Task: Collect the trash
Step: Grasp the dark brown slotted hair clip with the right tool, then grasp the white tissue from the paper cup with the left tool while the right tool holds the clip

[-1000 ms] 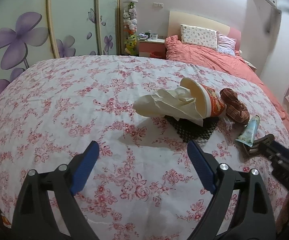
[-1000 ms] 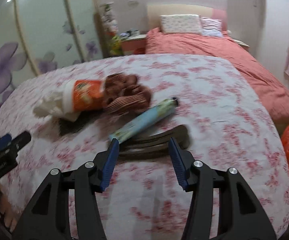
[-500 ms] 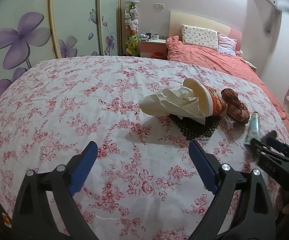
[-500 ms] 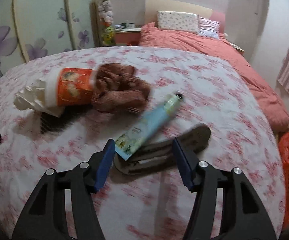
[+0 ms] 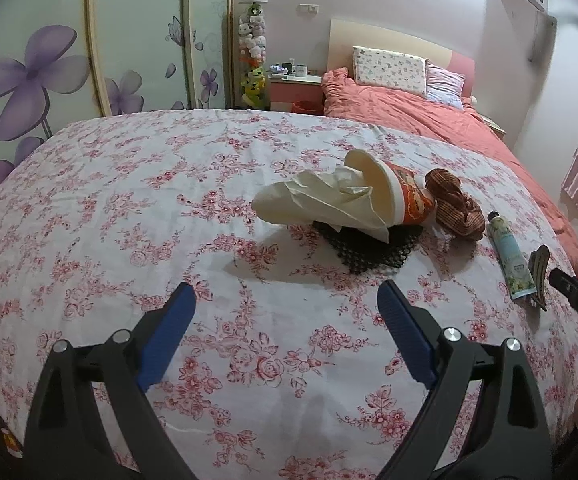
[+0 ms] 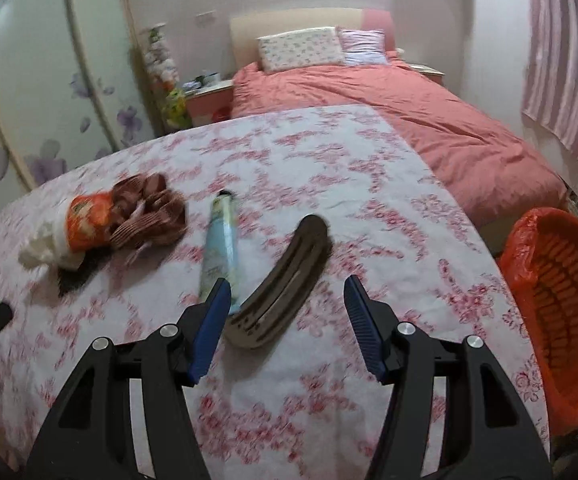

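On the floral sheet lie an orange paper cup (image 5: 405, 200) stuffed with crumpled white paper (image 5: 313, 202), a black mesh pad (image 5: 369, 246) under it, a brown striped cloth (image 5: 455, 210), a light-blue tube (image 5: 509, 252) and a curved brown hair clip (image 6: 281, 284). My left gripper (image 5: 287, 312) is open and empty, short of the cup. My right gripper (image 6: 287, 308) is open, its fingers either side of the hair clip's near end. The cup (image 6: 89, 220), cloth (image 6: 149, 212) and tube (image 6: 219, 252) also show in the right wrist view.
An orange bin lined with an orange bag (image 6: 561, 304) stands beside the sheet at the right. A pink bed (image 5: 409, 114) with pillows lies beyond. Wardrobe doors with purple flowers (image 5: 29, 80) are at the left. The right gripper's finger (image 5: 577, 296) shows at the far right.
My right gripper has swung to the right, so the hair clip now lies between its fingers and the orange bin has come into view. The left gripper has barely moved.
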A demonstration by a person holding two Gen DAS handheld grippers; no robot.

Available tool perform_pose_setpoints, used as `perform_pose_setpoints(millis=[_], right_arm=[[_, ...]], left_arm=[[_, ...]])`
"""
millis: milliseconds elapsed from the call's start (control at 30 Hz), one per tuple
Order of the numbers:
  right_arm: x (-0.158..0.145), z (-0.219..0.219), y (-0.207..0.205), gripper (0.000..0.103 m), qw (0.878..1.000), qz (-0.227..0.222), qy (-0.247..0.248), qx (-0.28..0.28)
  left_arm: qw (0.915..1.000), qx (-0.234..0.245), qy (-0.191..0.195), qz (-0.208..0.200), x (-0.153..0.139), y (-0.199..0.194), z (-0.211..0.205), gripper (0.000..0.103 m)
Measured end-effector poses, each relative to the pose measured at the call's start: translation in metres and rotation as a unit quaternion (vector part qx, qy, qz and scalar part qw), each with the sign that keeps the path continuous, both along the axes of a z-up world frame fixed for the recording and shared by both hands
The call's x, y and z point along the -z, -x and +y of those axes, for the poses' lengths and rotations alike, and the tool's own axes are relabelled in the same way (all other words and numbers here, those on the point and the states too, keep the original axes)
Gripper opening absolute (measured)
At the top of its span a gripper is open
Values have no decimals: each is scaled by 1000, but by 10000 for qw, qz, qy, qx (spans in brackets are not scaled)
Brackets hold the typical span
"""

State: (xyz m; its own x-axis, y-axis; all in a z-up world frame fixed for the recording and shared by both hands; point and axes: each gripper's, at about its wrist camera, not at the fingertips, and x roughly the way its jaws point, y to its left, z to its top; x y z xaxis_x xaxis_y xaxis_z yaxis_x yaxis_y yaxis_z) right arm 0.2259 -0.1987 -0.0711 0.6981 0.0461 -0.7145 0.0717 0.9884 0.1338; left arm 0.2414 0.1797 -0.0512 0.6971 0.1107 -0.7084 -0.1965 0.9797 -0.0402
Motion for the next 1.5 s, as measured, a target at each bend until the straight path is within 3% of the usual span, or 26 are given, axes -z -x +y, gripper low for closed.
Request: perform_pose_setpoints(millis=[200,300,367,467,600,867,1100,1433,1500], right_arm=[[17,3,-27,57,9988,370,65,313],[20,9,-26,49,9990,383,104,214],[21,10,-25,36,9988,415,239,35],[21,-8,-21,33,9990,403,181,80],[21,-29,-15,33,9991,354,-138,182],[21,-19,-20,33,9991,404,47,138],[21,-20,-20,33,9991,406,37,138],[22,-20,-21,34,9991,398,-25,131],[22,-20,-21,34,9991,399,-18,129]], left_arm=[[10000,-36,-25,42,1,-1,0,90],[10000,-38,-45,69,2,-2,1,90],[9999,-41,-51,80,3,-4,1,90],[10000,-51,-31,77,3,-5,3,90],[10000,-47,-18,78,5,-5,3,90],[10000,34,-17,-17,2,-11,-1,90],[9997,-88,177,-115,-8,-40,-2,90],[9973,-259,613,312,9,-87,4,90],[9972,-265,605,359,14,-91,2,85]])
